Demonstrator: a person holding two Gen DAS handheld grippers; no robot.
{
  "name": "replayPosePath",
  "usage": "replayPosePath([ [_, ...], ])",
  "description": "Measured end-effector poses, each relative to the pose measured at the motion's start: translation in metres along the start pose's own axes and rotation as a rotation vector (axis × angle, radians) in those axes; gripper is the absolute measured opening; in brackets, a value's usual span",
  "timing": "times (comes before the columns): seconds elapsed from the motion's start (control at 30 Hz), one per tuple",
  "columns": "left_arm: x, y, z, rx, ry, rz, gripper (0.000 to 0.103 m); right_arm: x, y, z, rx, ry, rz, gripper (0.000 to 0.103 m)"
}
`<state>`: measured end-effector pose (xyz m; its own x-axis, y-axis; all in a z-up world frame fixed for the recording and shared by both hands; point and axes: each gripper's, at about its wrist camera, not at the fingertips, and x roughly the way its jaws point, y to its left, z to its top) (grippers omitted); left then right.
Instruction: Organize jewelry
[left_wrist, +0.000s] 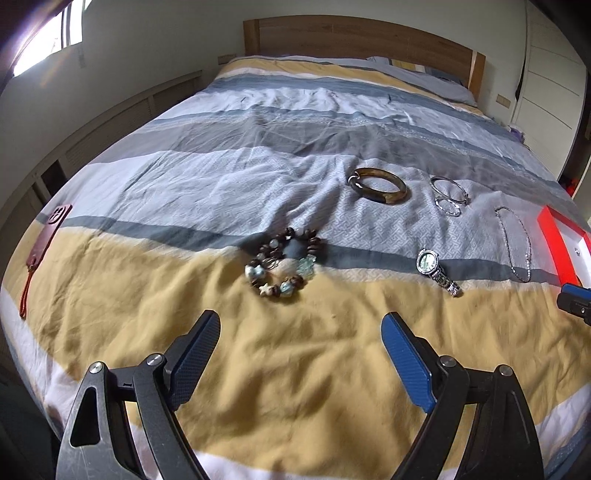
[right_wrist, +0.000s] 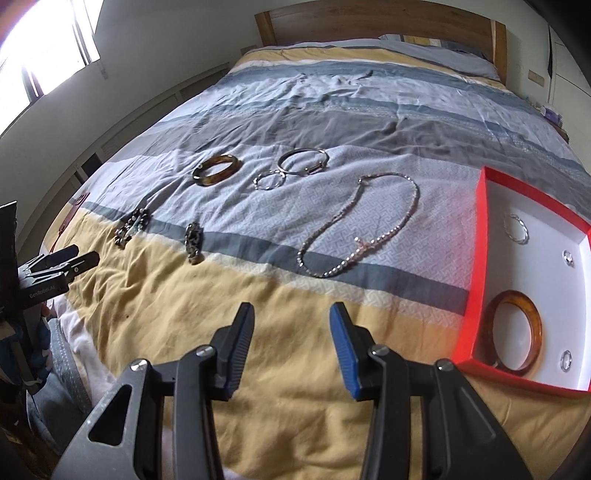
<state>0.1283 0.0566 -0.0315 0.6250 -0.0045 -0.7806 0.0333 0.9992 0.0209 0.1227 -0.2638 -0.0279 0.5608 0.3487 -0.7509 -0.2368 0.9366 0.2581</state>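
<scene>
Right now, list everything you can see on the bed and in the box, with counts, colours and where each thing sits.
beaded bracelet: one, brown and pale blue, on the yellow stripe ahead of the left tongs
watch: one, silver, right of the beaded bracelet
amber bangle on the bed: one, brown
silver bangles: two, a larger and a smaller, right of the amber bangle on the bed
necklace: one, silver, beside the box
red box: one, white inside, at the bed's right edge
amber bangle in the box: one
silver rings in the box: four, one larger
phone: one, dark red, far left
left tongs: open
right tongs: open
</scene>
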Motion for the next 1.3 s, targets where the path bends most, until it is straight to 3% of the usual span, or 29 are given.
replayPosePath([
  [0.53, 0.022, 0.035, 0.019, -0.048, -0.021, 0.023, 0.088, 0.038, 0.018, 0.041, -0.045, -0.021, 0.047, 0.041],
  [0.97, 0.040, 0.035, 0.024, -0.043, -0.019, 0.009, 0.089, 0.052, 0.024, 0.044, -0.050, -0.011, 0.051, 0.041],
  [1.3, 0.063, 0.037, 0.028, -0.036, 0.000, 0.005, 0.090, 0.091, 0.032, 0.077, -0.066, 0.000, 0.059, 0.041],
])
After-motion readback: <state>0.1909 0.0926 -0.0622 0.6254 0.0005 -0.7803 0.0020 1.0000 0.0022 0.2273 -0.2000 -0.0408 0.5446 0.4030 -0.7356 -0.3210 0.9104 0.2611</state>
